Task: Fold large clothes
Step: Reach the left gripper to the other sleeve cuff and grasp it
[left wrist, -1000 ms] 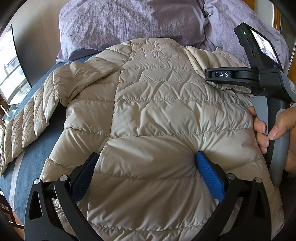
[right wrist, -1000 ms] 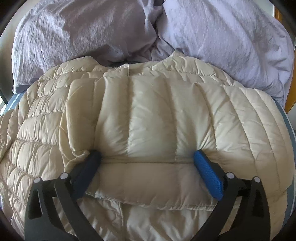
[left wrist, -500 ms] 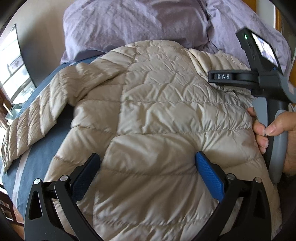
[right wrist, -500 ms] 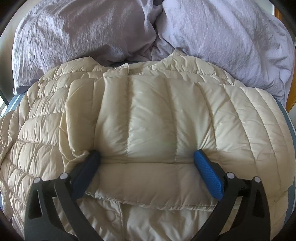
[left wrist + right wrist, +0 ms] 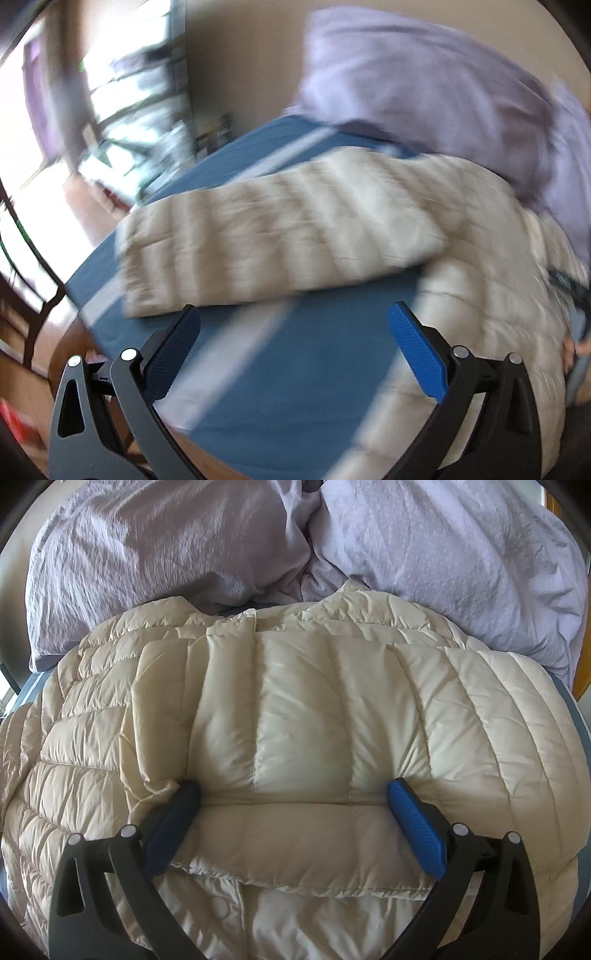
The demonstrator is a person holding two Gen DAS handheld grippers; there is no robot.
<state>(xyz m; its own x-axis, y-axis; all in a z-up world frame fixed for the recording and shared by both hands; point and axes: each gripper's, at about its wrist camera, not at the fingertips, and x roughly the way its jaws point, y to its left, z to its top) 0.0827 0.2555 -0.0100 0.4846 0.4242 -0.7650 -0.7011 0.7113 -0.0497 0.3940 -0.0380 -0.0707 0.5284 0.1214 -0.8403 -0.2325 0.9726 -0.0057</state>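
A beige quilted puffer jacket (image 5: 295, 709) lies on a bed. In the right wrist view one sleeve is folded across its body. My right gripper (image 5: 293, 797) is open, its fingers pressing down on that folded sleeve. In the blurred left wrist view the other sleeve (image 5: 280, 236) lies stretched out leftward over the blue sheet (image 5: 295, 369), with the jacket body (image 5: 498, 295) to the right. My left gripper (image 5: 293, 325) is open and empty above bare sheet, just below that sleeve.
Lilac pillows (image 5: 443, 554) lie behind the jacket's collar, also in the left wrist view (image 5: 424, 74). The bed's left edge, wooden floor and a bright window (image 5: 122, 92) show at the left. The hand holding the right gripper (image 5: 576, 347) is at the right edge.
My left gripper has swung left off the jacket body and now faces the outstretched sleeve and blue sheet. The right gripper has stayed still on the folded sleeve.
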